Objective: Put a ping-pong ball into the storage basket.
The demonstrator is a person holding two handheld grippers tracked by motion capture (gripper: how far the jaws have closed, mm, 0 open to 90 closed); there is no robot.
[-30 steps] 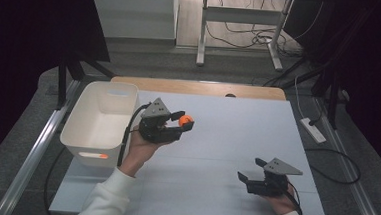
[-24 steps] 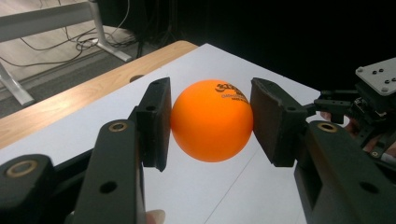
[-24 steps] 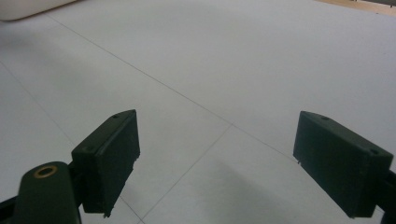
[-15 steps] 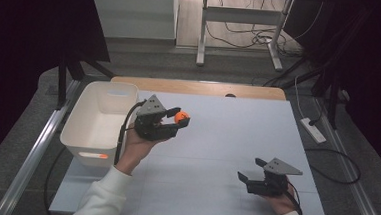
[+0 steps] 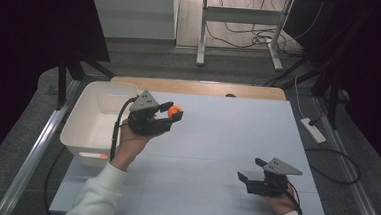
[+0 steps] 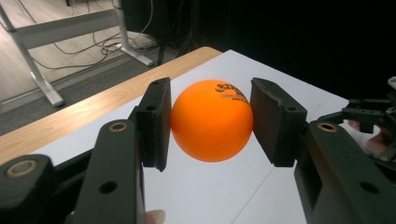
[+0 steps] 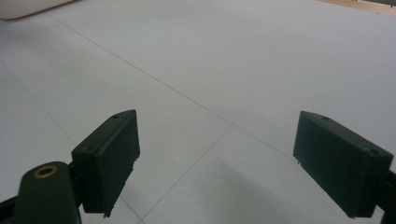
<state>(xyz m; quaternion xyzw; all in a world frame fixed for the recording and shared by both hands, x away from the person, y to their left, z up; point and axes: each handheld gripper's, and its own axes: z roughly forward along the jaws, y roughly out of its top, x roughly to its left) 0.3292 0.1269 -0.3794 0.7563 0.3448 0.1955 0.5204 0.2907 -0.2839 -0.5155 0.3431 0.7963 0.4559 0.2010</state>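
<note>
An orange ball (image 5: 174,110) (image 6: 211,120) with small printed lettering is held above the white table sheet (image 5: 216,139), just right of the white bin (image 5: 89,131). My left gripper (image 5: 173,112) (image 6: 210,123) is shut on it, one pad pressing each side. Near the table's front right, my right gripper (image 5: 248,171) (image 7: 217,163) sits low over the sheet, open, with nothing between its fingers. In the left gripper view the right gripper (image 6: 373,116) shows far off at the right edge.
The white bin stands at the table's left edge, with something orange (image 5: 95,155) showing through its front wall. A wooden strip (image 5: 200,87) runs along the table's far edge. A power strip (image 5: 313,130) lies on the floor to the right.
My left gripper has carried the orange ball leftward, closer to the white bin. The right gripper has stayed where it was.
</note>
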